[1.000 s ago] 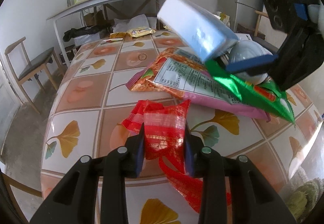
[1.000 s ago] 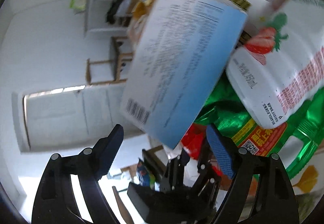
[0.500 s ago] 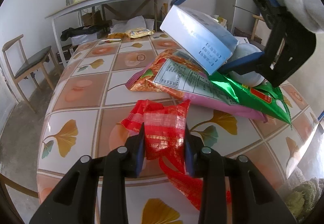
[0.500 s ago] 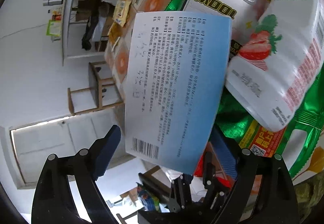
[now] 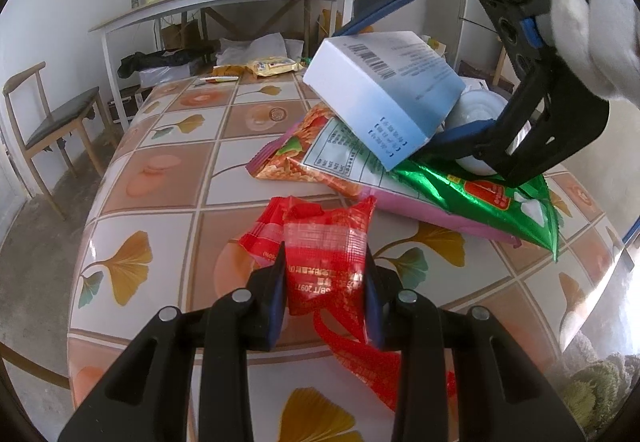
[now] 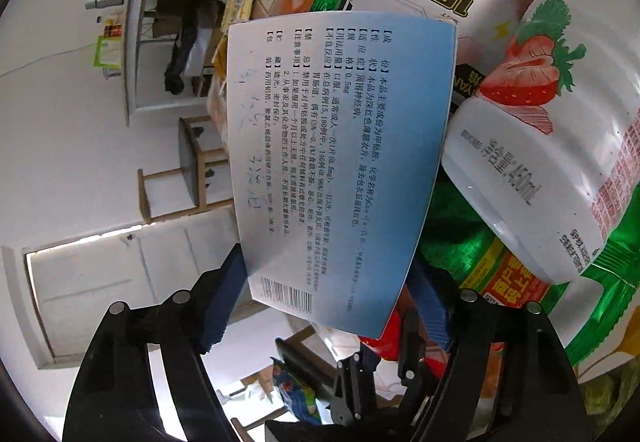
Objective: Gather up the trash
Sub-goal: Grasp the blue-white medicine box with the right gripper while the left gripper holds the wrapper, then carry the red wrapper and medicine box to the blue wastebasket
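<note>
Left gripper (image 5: 324,284) pinches red wrapper (image 5: 326,254); right gripper (image 6: 326,306) clamps blue-white box (image 6: 340,146)

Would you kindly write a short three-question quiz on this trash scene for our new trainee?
1. True or false: the left gripper is shut on the red wrapper.
2. What does the right gripper hold? A) bottle B) blue box C) green bag
3. Fill in: the green bag lies partly on top of the ____ bag.

Key: 1 true; 2 B, the blue box; 3 the orange bag.
</note>
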`<state>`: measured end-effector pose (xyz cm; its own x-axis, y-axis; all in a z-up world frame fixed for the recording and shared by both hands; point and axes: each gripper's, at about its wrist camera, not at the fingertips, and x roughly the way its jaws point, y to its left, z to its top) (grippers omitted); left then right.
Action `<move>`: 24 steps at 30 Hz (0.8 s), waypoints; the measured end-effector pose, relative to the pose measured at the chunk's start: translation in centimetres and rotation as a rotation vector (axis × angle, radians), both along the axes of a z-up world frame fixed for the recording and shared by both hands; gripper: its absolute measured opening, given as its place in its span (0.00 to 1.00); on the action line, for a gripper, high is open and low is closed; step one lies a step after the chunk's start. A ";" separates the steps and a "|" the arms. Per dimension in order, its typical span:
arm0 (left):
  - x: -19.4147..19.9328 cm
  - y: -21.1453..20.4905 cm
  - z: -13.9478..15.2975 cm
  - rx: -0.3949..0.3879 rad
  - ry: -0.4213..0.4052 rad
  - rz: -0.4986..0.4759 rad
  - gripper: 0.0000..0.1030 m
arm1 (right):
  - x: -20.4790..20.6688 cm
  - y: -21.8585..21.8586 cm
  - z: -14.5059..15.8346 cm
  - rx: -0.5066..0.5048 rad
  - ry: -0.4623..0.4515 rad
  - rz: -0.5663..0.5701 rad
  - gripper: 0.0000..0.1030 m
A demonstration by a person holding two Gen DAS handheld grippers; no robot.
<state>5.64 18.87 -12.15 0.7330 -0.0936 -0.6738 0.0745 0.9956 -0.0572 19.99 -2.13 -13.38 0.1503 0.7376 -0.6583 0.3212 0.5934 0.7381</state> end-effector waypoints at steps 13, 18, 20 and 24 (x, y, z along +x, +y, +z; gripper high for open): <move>-0.8 0.7 0.8 -0.023 -0.032 0.039 0.29 | -0.7 -1.7 0.7 0.079 -0.063 0.111 0.70; -1.9 1.5 1.8 -0.037 -0.059 0.068 0.28 | -1.0 -2.3 1.2 0.130 -0.099 0.159 0.70; -2.3 2.0 2.4 -0.050 -0.075 0.081 0.28 | -1.2 -2.3 1.5 0.165 -0.115 0.185 0.70; -3.2 2.7 3.9 -0.064 -0.112 0.103 0.28 | -1.9 -2.5 2.3 0.194 -0.161 0.223 0.70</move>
<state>2.48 21.57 -8.21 0.8113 -0.0539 -0.5821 -0.0185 0.9929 -0.1176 18.12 -4.61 -11.06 0.0614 0.8730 -0.4838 0.0694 0.4798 0.8746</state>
